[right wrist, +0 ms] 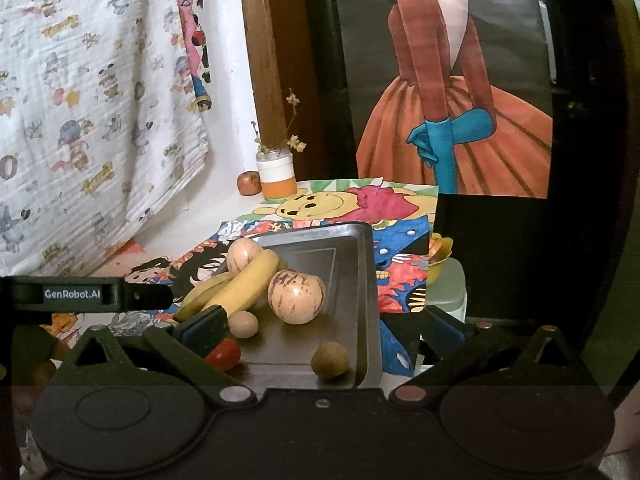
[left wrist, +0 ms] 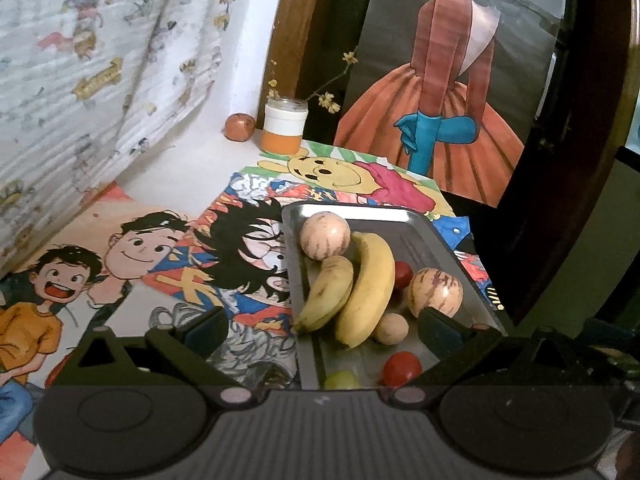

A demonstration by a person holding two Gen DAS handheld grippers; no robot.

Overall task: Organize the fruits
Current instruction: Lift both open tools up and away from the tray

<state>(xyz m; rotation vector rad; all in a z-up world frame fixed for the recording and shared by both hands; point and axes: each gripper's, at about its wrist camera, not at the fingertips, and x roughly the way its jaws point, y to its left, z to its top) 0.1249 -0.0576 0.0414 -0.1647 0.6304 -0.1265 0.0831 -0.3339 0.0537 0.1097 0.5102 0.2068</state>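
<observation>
On the worktop, right of the cartoon drawings [left wrist: 168, 264], the metal tray [left wrist: 400, 220] is holding all the fruit: two bananas [left wrist: 360, 284] lying side by side near the tray's left wall, one striped round fruit [left wrist: 325, 235] at the far left corner touching the bananas, a second striped one [right wrist: 296, 298] sitting mid-tray, a small tan ball-shaped fruit [right wrist: 243, 324] just beside the banana tips, two red tomato-like ones [left wrist: 402, 368], and a small greenish round one [right wrist: 330, 360] near the tray's near right edge. Left gripper [left wrist: 320, 330] is hovering over the near end of the tray with its fingers standing fully apart and gripping nothing; right gripper [right wrist: 320, 326] is doing the same, fingers spread wide, nothing between the pads. Handling guess: bananas are looking light, soft-skinned and bruisable, so I'd be gripping one across its thick middle, fingers straddling the short axis, gentle squeeze. Striped fruits are looking smooth and round, likely to roll or squirt out, so I'd be taking them at the widest point. Red ones are looking glossy and squashable, needing the lightest pinch. Small round ones are probably firm but rolling freely on slick metal. Tray itself is stiff and slippery, and could be sliding on the paper if pushed. A jar [left wrist: 285, 126] and an orange-brown fruit [left wrist: 239, 127] are sitting far back by the wall, well apart from the tray.
</observation>
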